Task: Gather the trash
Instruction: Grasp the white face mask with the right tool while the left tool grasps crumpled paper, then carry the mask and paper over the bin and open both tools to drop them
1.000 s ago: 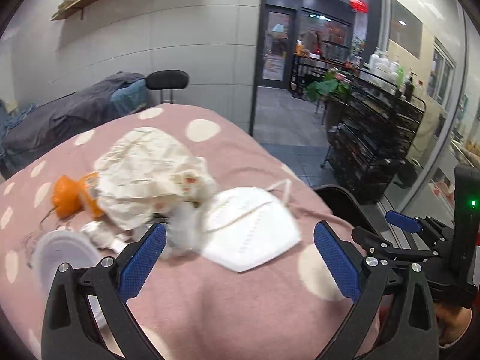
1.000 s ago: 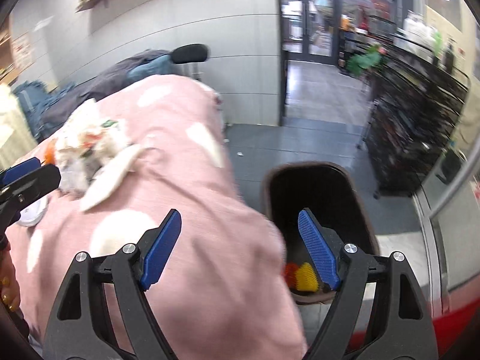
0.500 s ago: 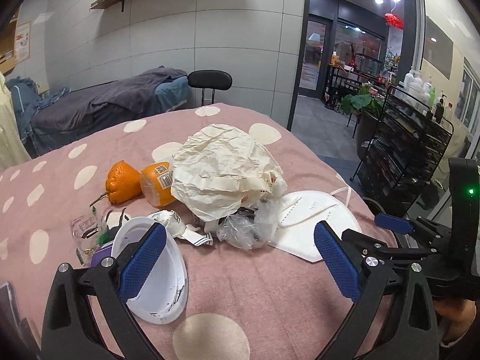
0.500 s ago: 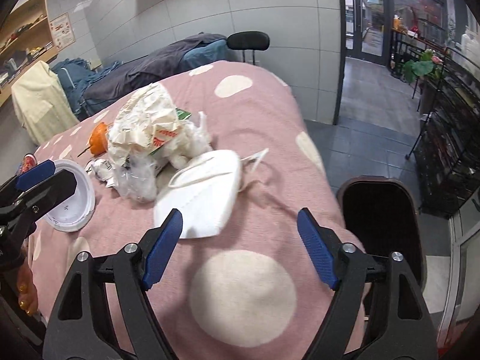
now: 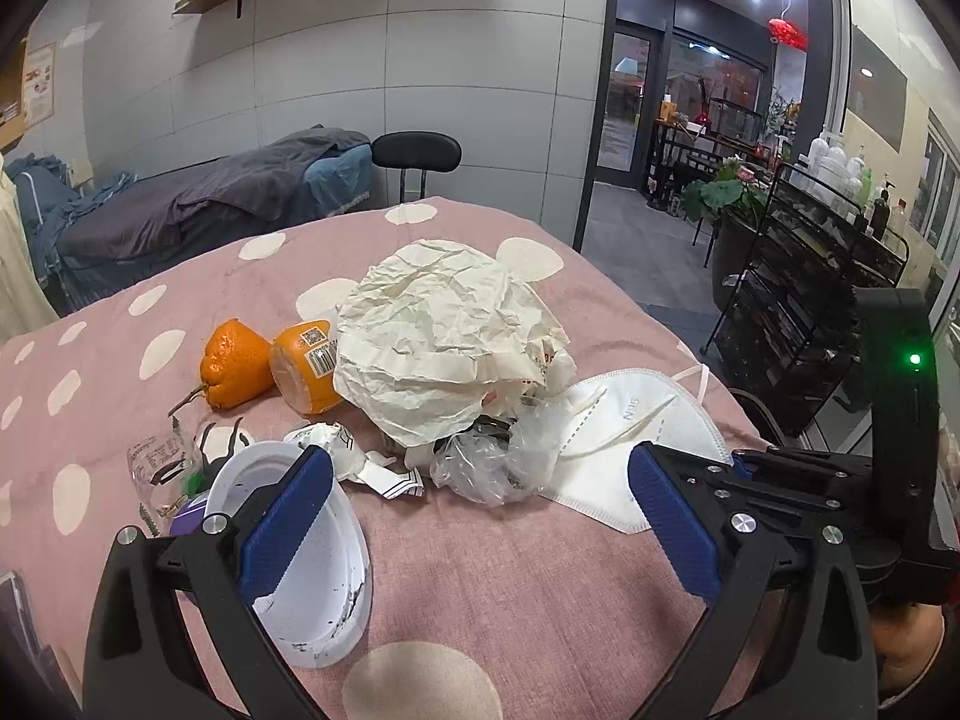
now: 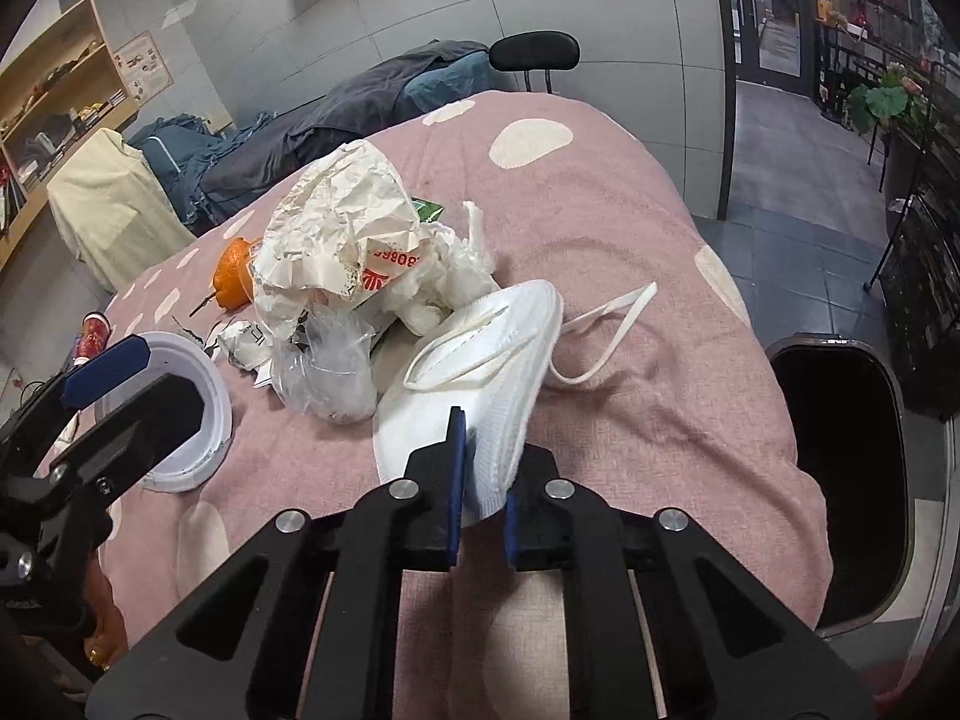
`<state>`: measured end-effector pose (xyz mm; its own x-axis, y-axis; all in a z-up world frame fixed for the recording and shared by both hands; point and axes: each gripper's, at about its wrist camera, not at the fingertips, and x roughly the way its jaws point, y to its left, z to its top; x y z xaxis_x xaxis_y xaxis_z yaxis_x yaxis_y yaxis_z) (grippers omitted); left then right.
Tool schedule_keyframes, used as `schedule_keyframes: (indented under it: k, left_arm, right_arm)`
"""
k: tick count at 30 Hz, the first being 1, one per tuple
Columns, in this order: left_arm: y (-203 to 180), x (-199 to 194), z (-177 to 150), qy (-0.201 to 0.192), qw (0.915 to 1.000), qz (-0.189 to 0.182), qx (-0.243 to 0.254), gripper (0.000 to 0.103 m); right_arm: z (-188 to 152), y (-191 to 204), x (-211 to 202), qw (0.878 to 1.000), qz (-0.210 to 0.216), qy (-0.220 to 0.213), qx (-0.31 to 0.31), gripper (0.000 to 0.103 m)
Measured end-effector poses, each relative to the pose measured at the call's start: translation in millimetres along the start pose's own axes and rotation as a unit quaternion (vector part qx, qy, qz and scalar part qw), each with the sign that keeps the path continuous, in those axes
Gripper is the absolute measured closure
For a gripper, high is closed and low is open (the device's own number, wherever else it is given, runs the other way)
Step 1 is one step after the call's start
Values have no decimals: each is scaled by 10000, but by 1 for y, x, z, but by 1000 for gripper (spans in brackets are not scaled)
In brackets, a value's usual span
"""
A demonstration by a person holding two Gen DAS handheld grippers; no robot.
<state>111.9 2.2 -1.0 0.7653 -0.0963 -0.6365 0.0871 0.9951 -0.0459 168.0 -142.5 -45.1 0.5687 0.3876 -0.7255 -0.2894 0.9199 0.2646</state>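
Observation:
A pile of trash lies on the pink dotted tablecloth (image 5: pixel 540 588): crumpled paper wrap (image 5: pixel 444 336), clear plastic (image 5: pixel 486 468), a white face mask (image 5: pixel 636 426), a white plastic lid (image 5: pixel 312 564) and paper scraps (image 5: pixel 336 444). My right gripper (image 6: pixel 483 498) is shut on the near edge of the face mask (image 6: pixel 480 372). My left gripper (image 5: pixel 480 522) is open and empty, hovering in front of the pile; it also shows at the left in the right wrist view (image 6: pixel 102 378).
An orange (image 5: pixel 234 363) and a cut orange piece (image 5: pixel 303 366) lie behind the lid. A dark trash bin (image 6: pixel 840 480) stands on the floor right of the table. A black rack (image 5: pixel 804 294) and a chair (image 5: pixel 417 153) stand beyond.
My right gripper swung from the bin to the table, then closed its jaws on the mask's edge. The left gripper drew back slightly, still open.

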Motion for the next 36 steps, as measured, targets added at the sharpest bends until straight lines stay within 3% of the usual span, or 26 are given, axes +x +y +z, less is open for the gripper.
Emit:
schedule_keyframes:
  k: [10, 18, 22, 25, 34, 36]
  left_arm:
    - [-9, 25, 25, 140, 9996, 59, 241, 10]
    - [-23, 68, 43, 482, 9954, 531, 632, 18]
    - [-24, 89, 49, 687, 9934, 638, 660, 32]
    - [-23, 94, 48, 795, 9942, 498, 535, 43]
    - [-15, 59, 53, 390, 9991, 87, 105, 75]
    - [-13, 50, 53, 303, 9995, -31, 43, 77]
  right_arm:
    - [1, 4, -46, 9971, -162, -684, -293, 99]
    - [-2, -6, -65, 9955, -342, -856, -219, 99]
    - [-6, -11, -70, 9953, -372, -887, -144, 99]
    - [-8, -14, -72, 9948, -414, -925, -120, 99]
    - [-12, -21, -71, 9942, -462, -969, -22, 99]
    - [-12, -20, -71, 9939, -461, -999, -14, 99]
